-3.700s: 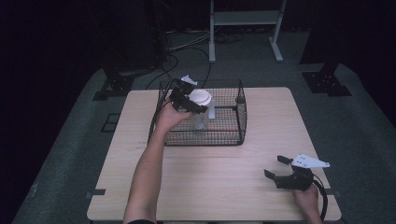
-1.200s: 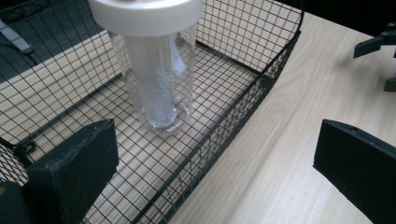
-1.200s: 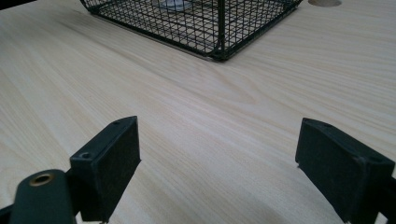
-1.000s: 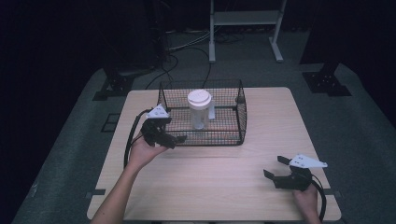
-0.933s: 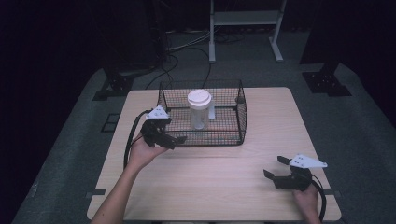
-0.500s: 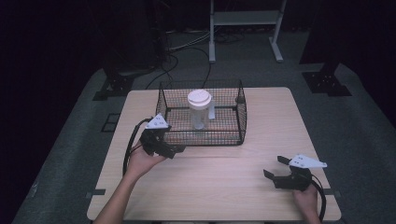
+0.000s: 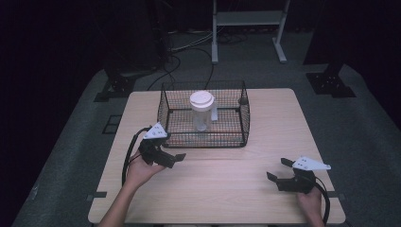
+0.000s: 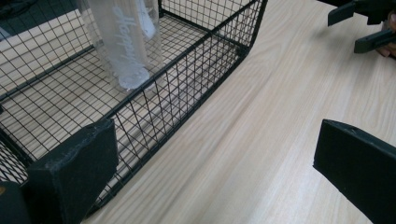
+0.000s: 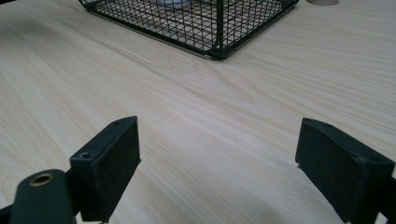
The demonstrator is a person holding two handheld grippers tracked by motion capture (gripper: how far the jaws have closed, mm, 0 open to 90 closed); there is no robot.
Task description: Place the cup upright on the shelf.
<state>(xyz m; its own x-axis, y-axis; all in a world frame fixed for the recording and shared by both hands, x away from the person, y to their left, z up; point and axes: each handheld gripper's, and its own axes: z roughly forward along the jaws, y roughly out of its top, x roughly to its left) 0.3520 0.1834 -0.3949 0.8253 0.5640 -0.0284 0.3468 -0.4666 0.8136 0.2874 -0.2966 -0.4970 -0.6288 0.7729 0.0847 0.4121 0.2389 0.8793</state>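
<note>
Left gripper (image 7: 171,159), held in the person's left hand (image 7: 137,168) with forearm entering from below, jaws spread wide and empty; right gripper (image 7: 279,171), held in the right hand (image 7: 309,201) near the table's edge, jaws likewise parted and empty

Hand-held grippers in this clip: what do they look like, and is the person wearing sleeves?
Both are black. The left hand-held gripper and right hand-held gripper each carry a light grey three-cornered plate on top and trail a black cable. Their jaws are flat, blocky black pads, some with a small hole. The forearms in the high view are bare, with no sleeves showing.
</note>
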